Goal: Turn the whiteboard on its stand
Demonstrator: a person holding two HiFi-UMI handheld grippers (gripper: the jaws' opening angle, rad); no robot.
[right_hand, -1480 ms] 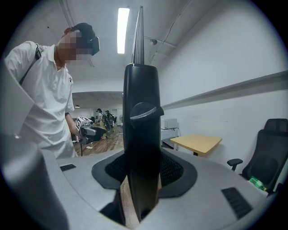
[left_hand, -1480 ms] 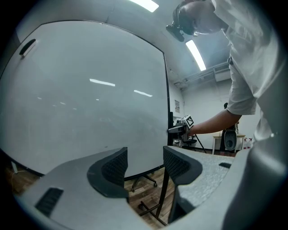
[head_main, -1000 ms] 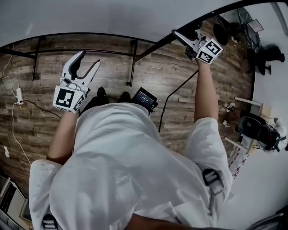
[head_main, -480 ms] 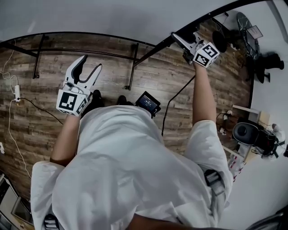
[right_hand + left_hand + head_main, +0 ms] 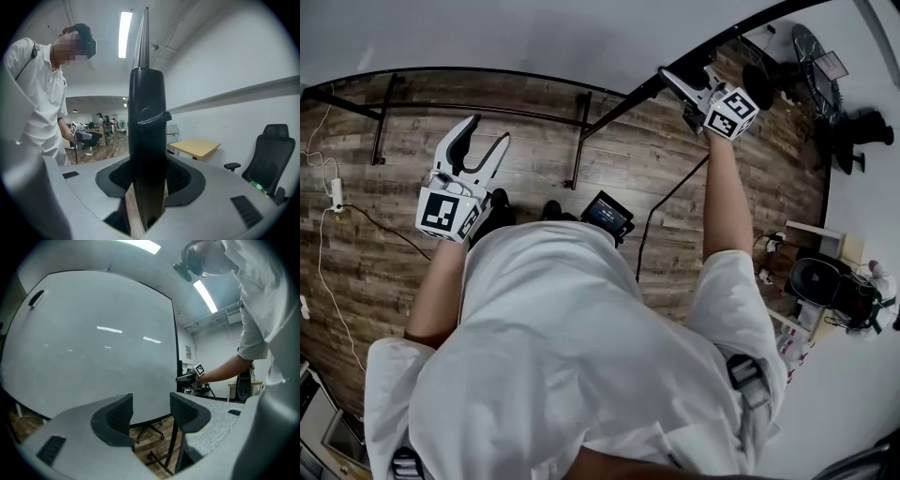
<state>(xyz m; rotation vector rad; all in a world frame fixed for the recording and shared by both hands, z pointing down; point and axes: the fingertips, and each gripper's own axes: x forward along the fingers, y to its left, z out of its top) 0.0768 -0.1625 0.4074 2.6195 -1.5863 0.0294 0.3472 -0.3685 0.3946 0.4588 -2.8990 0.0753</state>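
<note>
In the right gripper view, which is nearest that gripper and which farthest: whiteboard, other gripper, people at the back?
1. Whiteboard: its edge is gripped between the jaws.
2. Left gripper: off to the left.
3. People: far back, left.

Probably an office: a whiteboard (image 5: 93, 343), an office chair (image 5: 272, 154), a desk (image 5: 194, 147) and a ceiling strip light (image 5: 124, 33).

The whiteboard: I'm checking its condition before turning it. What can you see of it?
The whiteboard is a large blank white panel, glossy with ceiling-light reflections, in a thin dark frame with rounded corners, on a black metal stand. The right tool clamps its side edge; the left tool is open, clear of it.
</note>
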